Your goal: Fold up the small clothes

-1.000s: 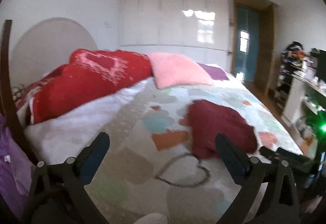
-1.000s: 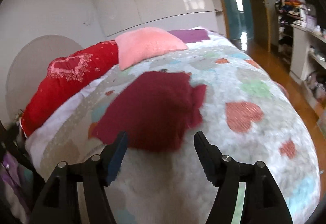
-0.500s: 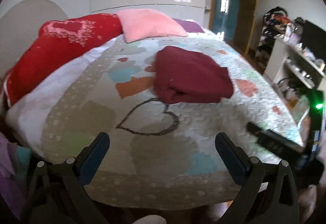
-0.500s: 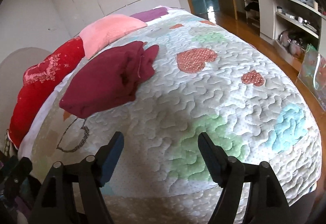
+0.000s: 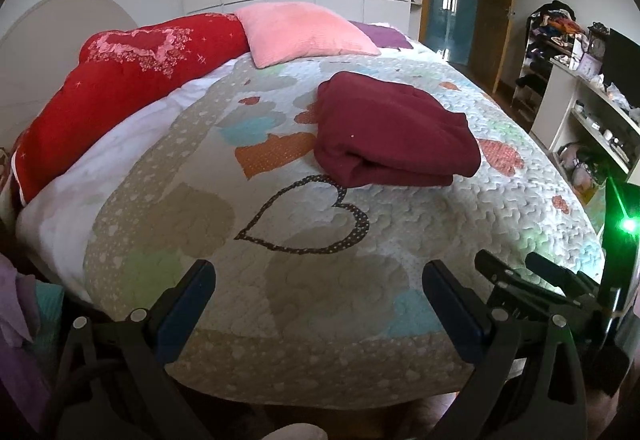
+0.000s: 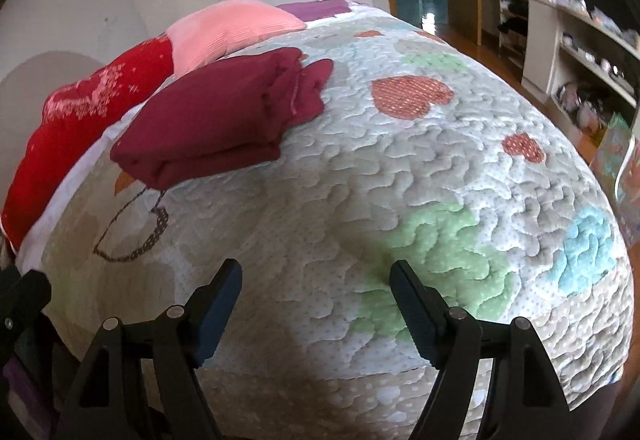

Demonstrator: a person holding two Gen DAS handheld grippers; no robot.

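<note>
Far left of the bed there's a big red pillow (image 5: 120, 80) against the headboard side, then a pink cushion (image 5: 300, 28) next to it, both well apart from the action, so they look like plain bedding and not part of the job.

Left tongs (image 5: 316, 292) hover over the near edge of the quilt (image 5: 400, 240), jaws spread wide with nothing between them. They sit low and back from the garment, which to me reads as hands off, not lining up a grab.

Middle of the bed: the maroon garment (image 5: 392, 132) lies folded into a thick, compact bundle, flat on the quilt just past the black-outlined heart. From the right wrist view the maroon garment (image 6: 224, 112) shows stacked layers at the near edge and a bit of sleeve or cuff poking out on its right side. I'd guess this piece is basically done; maybe that loose bit wants tucking.

Right tongs (image 6: 316, 292) are also gaping and empty, over bare quilt (image 6: 440, 168), well clear of the bundle.

Shelves (image 5: 592, 108) with clutter stand off to the right.
</note>
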